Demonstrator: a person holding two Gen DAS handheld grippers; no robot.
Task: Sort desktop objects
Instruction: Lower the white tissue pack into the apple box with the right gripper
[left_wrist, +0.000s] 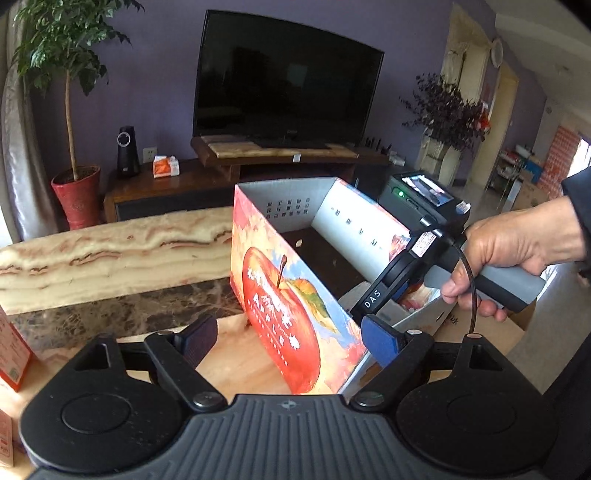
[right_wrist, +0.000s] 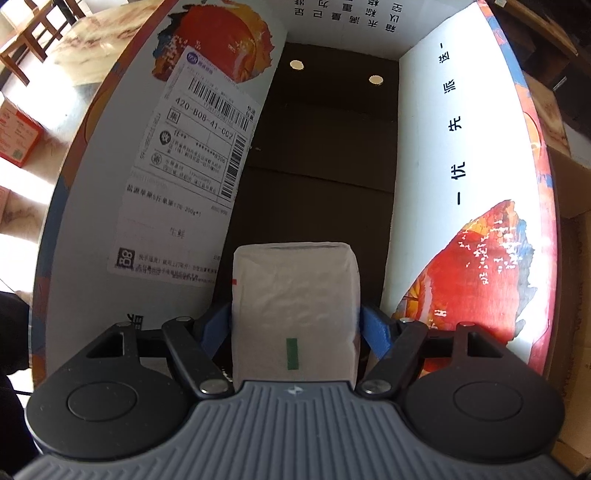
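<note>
Right gripper (right_wrist: 295, 328): points straight down into the open apple carton (right_wrist: 332, 147). A white wrapped packet (right_wrist: 295, 310) sits between the jaws, blue pads (right_wrist: 373, 332) pressed against both of its sides, so it is pinched. The packet hangs above the dark carton floor, close to the near end, with the labelled flap on the jaws' left and the white printed flap on their right.

Left gripper (left_wrist: 291, 341): jaws spread, nothing between them. It is outside the carton, facing the wall with the apple print (left_wrist: 284, 314), which runs across the gap between the fingers just ahead of the tips. In the left wrist view, the hand (left_wrist: 517, 251) holding the right tool is beyond and to the right of the jaws, over the carton.

Judged step: lowering or release of the packet into the carton.

Risks:
- Release from this height: the packet may tumble and land on its end or lean against the labelled flap. Cause: drop instead of set-down. Height above the floor is hard to judge from this view.
- The wrapping looks thin and crinkled; a hard squeeze could crush or tear it.
- The flaps stand upright close to both sides of the right jaws. Opening wide or withdrawing at a tilt could snag a flap and drag the carton.
- The left fingertips are near the carton wall; a forward push could shove the carton while the right tool is inside it.
- An orange box (left_wrist: 13, 350) lies left of the left jaws; a careless sideways sweep could knock it.
</note>
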